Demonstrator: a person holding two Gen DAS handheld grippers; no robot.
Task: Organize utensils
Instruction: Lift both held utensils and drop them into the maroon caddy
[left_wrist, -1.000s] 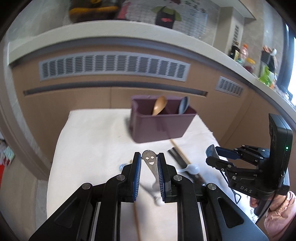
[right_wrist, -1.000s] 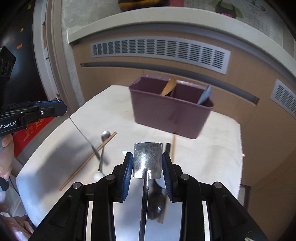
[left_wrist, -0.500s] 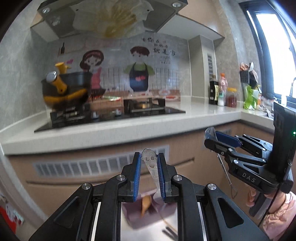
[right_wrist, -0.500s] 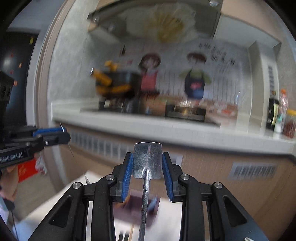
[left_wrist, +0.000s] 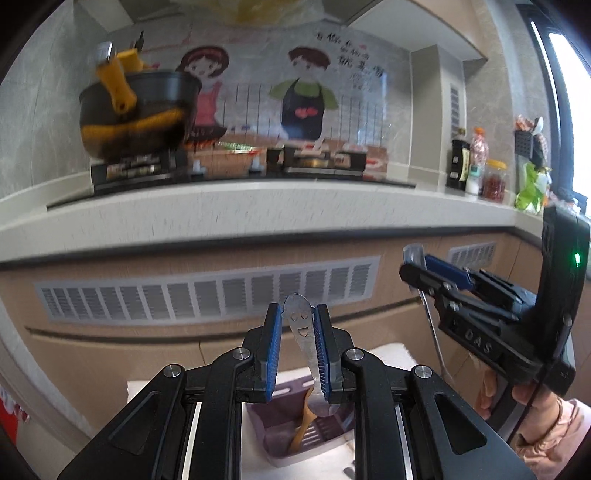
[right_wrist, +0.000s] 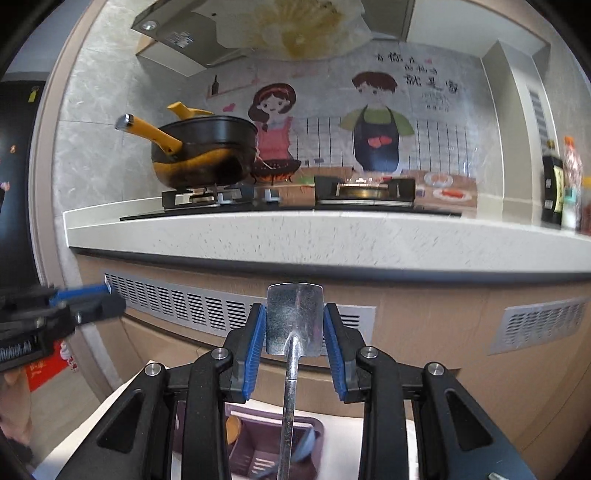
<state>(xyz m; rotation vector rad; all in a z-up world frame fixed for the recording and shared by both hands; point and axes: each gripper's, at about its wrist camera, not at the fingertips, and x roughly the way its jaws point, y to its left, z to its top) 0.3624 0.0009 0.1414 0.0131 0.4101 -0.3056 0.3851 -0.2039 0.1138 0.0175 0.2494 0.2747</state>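
Note:
My left gripper (left_wrist: 297, 321) is shut on a steel spoon with a smiley-face handle (left_wrist: 301, 328); its bowl hangs down over the purple utensil holder (left_wrist: 273, 439), which holds a wooden spoon (left_wrist: 303, 424). My right gripper (right_wrist: 294, 325) is shut on a flat-ended steel utensil (right_wrist: 294, 317); its shaft points down into the same holder (right_wrist: 258, 446), beside a wooden spoon (right_wrist: 232, 430) and a blue spoon (right_wrist: 304, 445). The right gripper also shows in the left wrist view (left_wrist: 417, 269), and the left gripper at the left edge of the right wrist view (right_wrist: 107, 299).
The holder stands on a white cloth (left_wrist: 391, 350) on a small table. Behind it are beige cabinet fronts with vents (left_wrist: 207, 291), a pale countertop (right_wrist: 332, 236), a hob with a black and yellow pot (right_wrist: 203, 151), and bottles (left_wrist: 465, 162) at the right.
Both grippers have tilted down a little and come closer over the holder, which now shows larger at the bottom of both views. Each still holds its utensil.

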